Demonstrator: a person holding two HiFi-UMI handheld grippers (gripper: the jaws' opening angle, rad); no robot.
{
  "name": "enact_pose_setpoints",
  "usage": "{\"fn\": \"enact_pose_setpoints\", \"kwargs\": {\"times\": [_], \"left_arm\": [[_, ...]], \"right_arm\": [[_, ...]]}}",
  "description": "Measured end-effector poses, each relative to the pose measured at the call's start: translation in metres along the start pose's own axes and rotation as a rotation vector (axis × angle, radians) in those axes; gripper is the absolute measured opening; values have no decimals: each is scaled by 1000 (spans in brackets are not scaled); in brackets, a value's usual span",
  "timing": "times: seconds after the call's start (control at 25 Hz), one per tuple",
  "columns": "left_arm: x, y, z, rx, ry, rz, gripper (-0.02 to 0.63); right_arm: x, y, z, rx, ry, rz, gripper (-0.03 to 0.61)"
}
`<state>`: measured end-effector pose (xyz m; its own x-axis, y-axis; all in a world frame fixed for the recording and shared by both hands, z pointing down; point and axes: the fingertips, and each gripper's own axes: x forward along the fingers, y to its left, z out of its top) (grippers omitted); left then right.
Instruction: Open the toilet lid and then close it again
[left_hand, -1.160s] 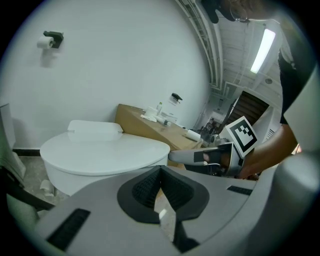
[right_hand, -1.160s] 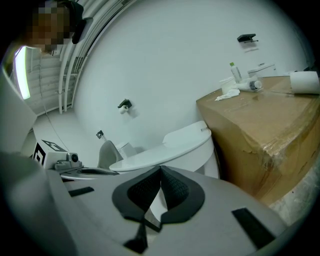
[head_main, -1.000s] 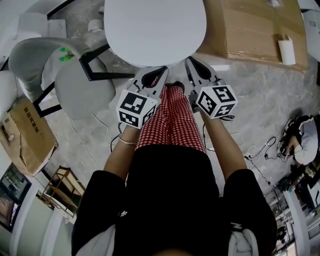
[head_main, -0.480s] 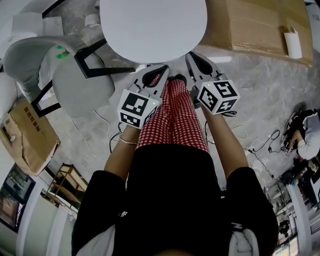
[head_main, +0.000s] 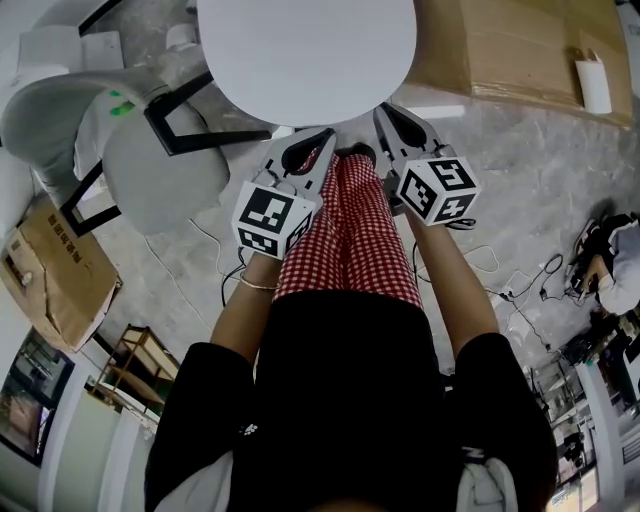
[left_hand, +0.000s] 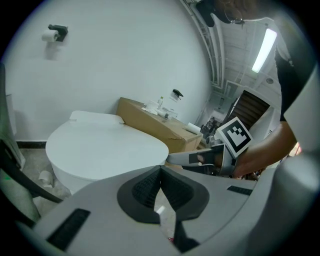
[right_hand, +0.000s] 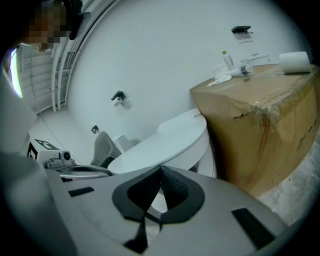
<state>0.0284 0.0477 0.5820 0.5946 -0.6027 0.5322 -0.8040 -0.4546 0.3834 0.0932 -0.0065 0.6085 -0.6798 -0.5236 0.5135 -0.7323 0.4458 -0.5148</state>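
1. White oval plastic toilet lid (head_main: 305, 50): down flat on bowl, straight ahead of person. Long axis runs front-to-back, hinge end twd wall, front rim twd person.
2. Left gripper (head_main: 318, 145) & right gripper (head_main: 388, 118): both pinched together, empty, tips near front rim, prob. to get under it & lift.
3. Brown cardboard box (head_main: 500, 50): just beside toilet, right side.

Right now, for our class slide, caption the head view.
Left gripper and right gripper, both shut, poised near the closed toilet lid.

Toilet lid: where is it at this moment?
In the head view the lid lies shut at top centre, between a grey chair on its left and a cardboard box on its right.
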Motion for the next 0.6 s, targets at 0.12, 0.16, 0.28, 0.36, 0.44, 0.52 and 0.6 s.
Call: {"fn": "enact_pose_setpoints", "kwargs": {"times": [0.12,0.16,0.28,0.36,0.44,0.52,0.6], "left_arm": [[0,3,-4,-21,-4,10,3],[1,4,-5,-26,-6,11,5],[2,4,-8,-31,-5,16,3],[4,5,-11,-37,-1,22,3],[7,7,-15,-46,6,27,3],[9,8,-19,-55,11,31,5],[11,11,-23,-63,18,39,3]], "right_arm": [[2,-3,-6,8,15,-4,20],[2,-4,-9,5,23,-7,20],[3,-6,-15,-4,42,-10,20],[4,-8,-19,-3,50,-9,20],[5,-10,-22,-2,59,-7,20],[7,-12,-26,-5,70,-7,20],[9,-13,-29,-8,80,-7,20]]}}
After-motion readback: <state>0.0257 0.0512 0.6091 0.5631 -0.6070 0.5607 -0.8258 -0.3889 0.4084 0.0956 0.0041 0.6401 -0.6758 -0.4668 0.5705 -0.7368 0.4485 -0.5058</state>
